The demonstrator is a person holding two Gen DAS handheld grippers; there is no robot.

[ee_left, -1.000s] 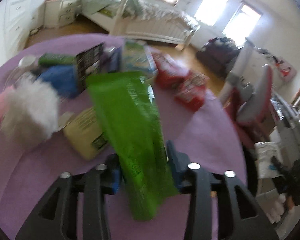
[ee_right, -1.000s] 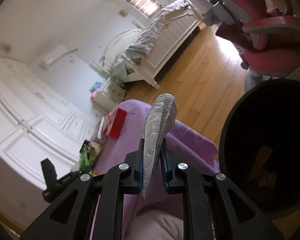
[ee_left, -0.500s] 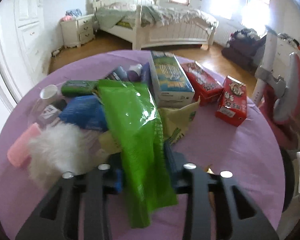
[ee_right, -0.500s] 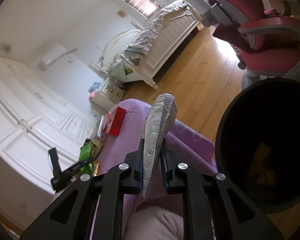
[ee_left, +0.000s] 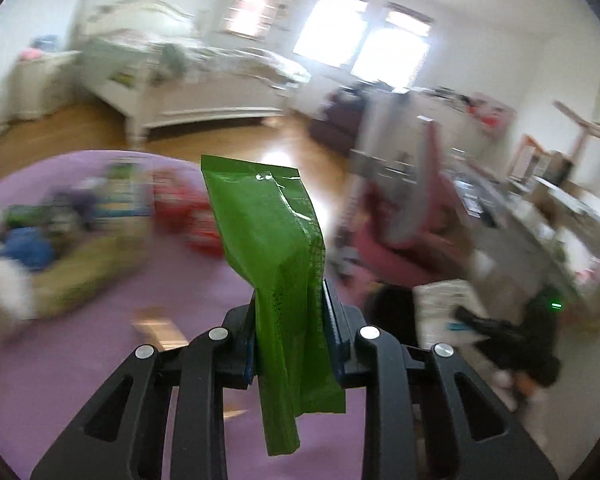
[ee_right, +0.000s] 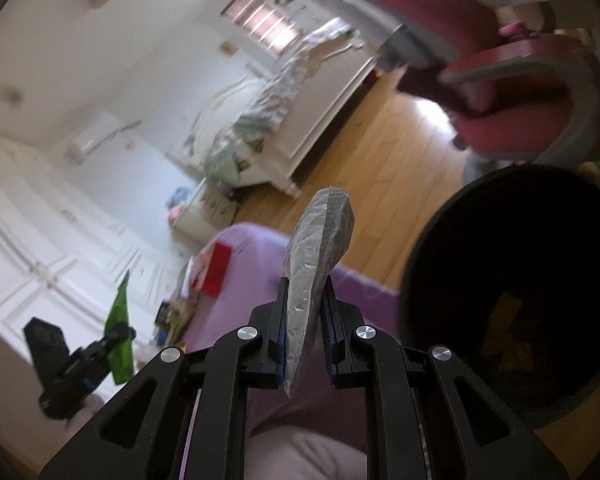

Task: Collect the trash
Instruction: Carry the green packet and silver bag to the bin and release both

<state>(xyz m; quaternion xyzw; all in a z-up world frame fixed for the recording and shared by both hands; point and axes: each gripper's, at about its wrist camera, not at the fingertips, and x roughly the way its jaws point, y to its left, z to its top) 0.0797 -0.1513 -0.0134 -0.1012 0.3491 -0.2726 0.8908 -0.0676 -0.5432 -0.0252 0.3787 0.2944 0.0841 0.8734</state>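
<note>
Both tongs are clenched on trash. We record the left gripper [ee_left: 290, 344] pinching a green wrapper [ee_left: 274, 248] between its blue pads, the packet standing up and leaning left above the purple table [ee_left: 100, 360]. At far left on that table lies a blurred heap of boxes and packets [ee_left: 80, 224]; individual items cannot be told apart. To the right we note a pink chair [ee_left: 404, 232]. We find the right gripper [ee_right: 305, 344] gripping a crumpled silver foil wrapper [ee_right: 320, 248], held upright over the table's near edge. Just right of it stands the black bin [ee_right: 512, 304], yellow scraps visible inside.
</note>
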